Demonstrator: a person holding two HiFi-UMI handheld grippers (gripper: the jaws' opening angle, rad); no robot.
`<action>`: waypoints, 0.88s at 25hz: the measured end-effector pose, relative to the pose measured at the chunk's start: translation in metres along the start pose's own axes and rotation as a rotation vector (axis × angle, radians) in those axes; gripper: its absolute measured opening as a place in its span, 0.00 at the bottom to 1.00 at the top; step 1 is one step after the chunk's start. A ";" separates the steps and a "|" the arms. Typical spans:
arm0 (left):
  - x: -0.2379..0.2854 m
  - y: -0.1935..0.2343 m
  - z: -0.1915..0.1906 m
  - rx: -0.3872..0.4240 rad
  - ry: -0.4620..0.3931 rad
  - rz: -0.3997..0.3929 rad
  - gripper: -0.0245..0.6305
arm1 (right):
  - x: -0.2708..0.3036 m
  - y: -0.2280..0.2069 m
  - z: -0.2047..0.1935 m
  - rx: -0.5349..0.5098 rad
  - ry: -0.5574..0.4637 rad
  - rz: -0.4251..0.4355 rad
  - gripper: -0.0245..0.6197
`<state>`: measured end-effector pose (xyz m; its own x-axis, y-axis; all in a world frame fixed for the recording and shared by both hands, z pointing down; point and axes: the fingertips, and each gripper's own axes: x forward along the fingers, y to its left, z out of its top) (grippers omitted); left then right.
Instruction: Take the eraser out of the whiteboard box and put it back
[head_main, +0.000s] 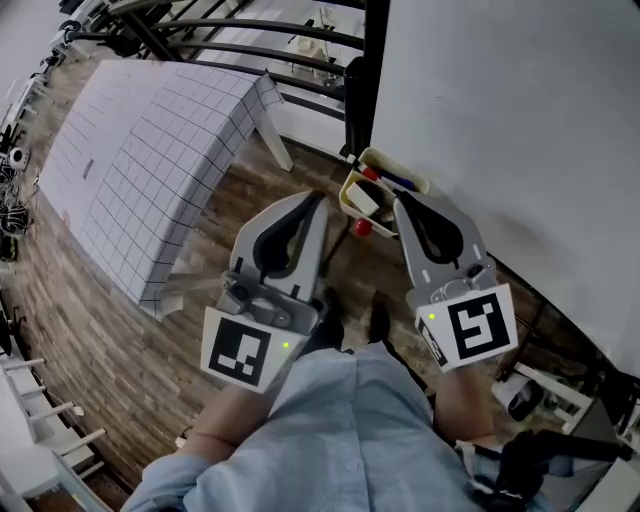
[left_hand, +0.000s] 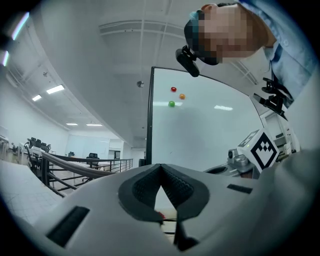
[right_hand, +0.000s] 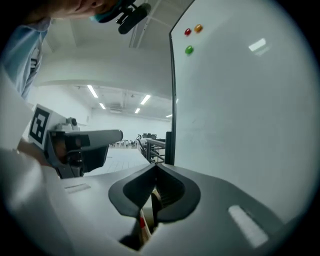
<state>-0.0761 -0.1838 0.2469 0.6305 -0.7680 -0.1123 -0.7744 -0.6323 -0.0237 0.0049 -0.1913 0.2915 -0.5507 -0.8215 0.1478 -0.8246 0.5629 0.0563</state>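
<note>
Head view only: the whiteboard box (head_main: 381, 158) is seen hung at the lower edge of the whiteboard (head_main: 520, 120), with the eraser (head_main: 363, 200) lying inside it beside a red marker (head_main: 371, 174). A small red object (head_main: 362, 228) is seen just below the box; what it is can't be told. A table (head_main: 140, 160) under a gridded cover is seen well off to the left.

Gripper views only: three magnets, red (left_hand: 173, 89), orange (left_hand: 182, 96) and green (left_hand: 171, 104), are shown high on the board. The box is glimpsed only as a sliver behind the pads.

Left gripper (head_main: 318, 200): jaws pressed together, tips meeting, nothing pinched. It is held about level, aimed at the board, tips just left of the box.

Right gripper (head_main: 398, 206): jaws likewise closed tip to tip, nothing pinched between the pads. It is held about level beside the left one, tips over the box's right side; contact with the box can't be told.

Both grippers are held out side by side in front of the person, marker cubes nearest the body. The eraser is gripped by neither.
</note>
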 end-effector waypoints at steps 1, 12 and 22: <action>0.000 -0.003 0.003 0.000 -0.004 0.002 0.04 | -0.007 -0.002 0.009 0.004 -0.024 -0.004 0.04; 0.000 -0.033 0.033 0.051 -0.060 0.013 0.04 | -0.047 -0.018 0.054 -0.024 -0.150 -0.029 0.04; -0.005 -0.045 0.039 0.071 -0.069 0.026 0.04 | -0.058 -0.014 0.063 -0.035 -0.182 -0.004 0.04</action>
<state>-0.0470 -0.1475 0.2094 0.6069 -0.7738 -0.1815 -0.7938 -0.6016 -0.0896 0.0401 -0.1573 0.2200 -0.5643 -0.8249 -0.0335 -0.8236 0.5598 0.0910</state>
